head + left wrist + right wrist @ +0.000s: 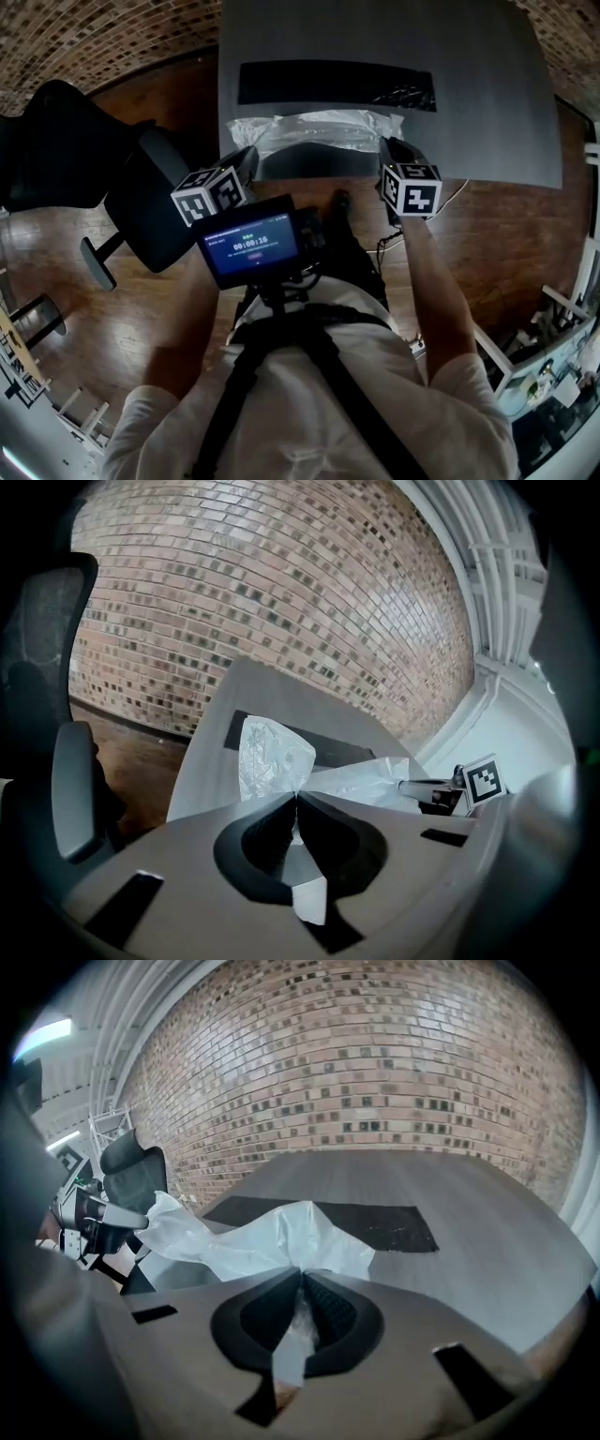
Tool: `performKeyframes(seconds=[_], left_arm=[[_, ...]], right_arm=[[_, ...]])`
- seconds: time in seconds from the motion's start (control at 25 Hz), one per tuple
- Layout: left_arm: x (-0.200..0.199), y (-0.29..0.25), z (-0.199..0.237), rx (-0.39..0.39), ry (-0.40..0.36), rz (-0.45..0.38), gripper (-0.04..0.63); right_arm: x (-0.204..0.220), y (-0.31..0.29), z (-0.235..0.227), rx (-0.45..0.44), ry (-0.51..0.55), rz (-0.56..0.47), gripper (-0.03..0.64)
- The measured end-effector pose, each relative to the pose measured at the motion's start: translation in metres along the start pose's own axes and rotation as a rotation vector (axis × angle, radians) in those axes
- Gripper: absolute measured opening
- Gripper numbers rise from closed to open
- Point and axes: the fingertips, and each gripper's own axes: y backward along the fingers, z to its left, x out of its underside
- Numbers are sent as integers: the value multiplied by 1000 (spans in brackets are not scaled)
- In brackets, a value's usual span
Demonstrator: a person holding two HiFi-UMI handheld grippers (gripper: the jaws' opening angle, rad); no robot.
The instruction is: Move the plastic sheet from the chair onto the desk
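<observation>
Plainly, both tongs were closed on the plastic sheet [319,129]. The left tongs [296,797] had their jaws pinched together on one end of it, a crumpled fold fanning out past the tips and a strip trailing back between the jaws. The right tongs [302,1274] gripped the other end in the same way, with thin film bunched in the closed jaws and the rest spreading forward and to the side.

From above, the sheet was stretched sideways between the two tongs, a pale, wrinkled band over the near edge of the grey tabletop [469,103]. Whether it rested on the surface or hung just above it, I could not tell. Beyond it on the tabletop lay a long dark mat [336,84], apart from the sheet.

The black chair [141,211] stood off to the person's left on the wooden floor [506,253], clear of the sheet, its seat turned toward the tabletop. A brick wall [281,602] rose behind the tabletop. A small lit screen [251,246] sat on a mount at the person's chest, between the two forearms.
</observation>
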Motion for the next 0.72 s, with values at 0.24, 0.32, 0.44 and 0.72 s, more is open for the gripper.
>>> performKeyframes(seconds=[0.24, 0.32, 0.44, 0.72], left_arm=[[22, -31, 17, -82, -40, 81, 0], [22, -35, 22, -94, -56, 92, 0], [23, -43, 28, -112, -74, 108, 0], [30, -48, 45, -162, -95, 153, 0]], right_arm=[[22, -8, -34, 42, -27, 66, 6], [27, -10, -37, 54, -29, 84, 6], [33, -14, -46, 74, -27, 109, 6], [38, -21, -61, 114, -9, 151, 8]])
